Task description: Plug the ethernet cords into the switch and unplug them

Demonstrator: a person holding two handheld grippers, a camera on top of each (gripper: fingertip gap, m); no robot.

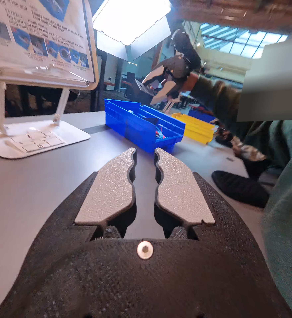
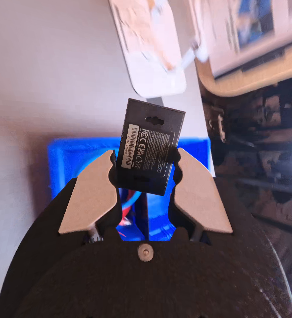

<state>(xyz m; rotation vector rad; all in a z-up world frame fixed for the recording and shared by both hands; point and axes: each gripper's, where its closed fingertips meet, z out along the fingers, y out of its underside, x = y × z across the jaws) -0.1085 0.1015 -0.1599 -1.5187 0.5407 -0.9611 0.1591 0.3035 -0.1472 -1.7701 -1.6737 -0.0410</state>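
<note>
My right gripper (image 2: 144,152) is shut on the black switch (image 2: 150,146), its labelled underside facing the camera, held in the air above the blue bin (image 2: 67,154). Red and blue ethernet cords (image 2: 129,203) lie in that bin below it. In the left wrist view my left gripper (image 1: 145,151) rests low over the grey table (image 1: 38,189), its jaws a narrow gap apart and empty, pointing at the blue bin (image 1: 138,127), where cord ends (image 1: 160,135) show. The right gripper (image 1: 160,84) shows farther off, raised above the bins.
A white stand (image 1: 38,136) holding an instruction sheet (image 1: 38,34) sits at the left of the table. A yellow bin (image 1: 195,127) lies behind the blue one. A person's green sleeve (image 1: 282,206) and a black pad (image 1: 239,187) are at the right. The gap from one gripper's tips to the other's is roughly 35 cm.
</note>
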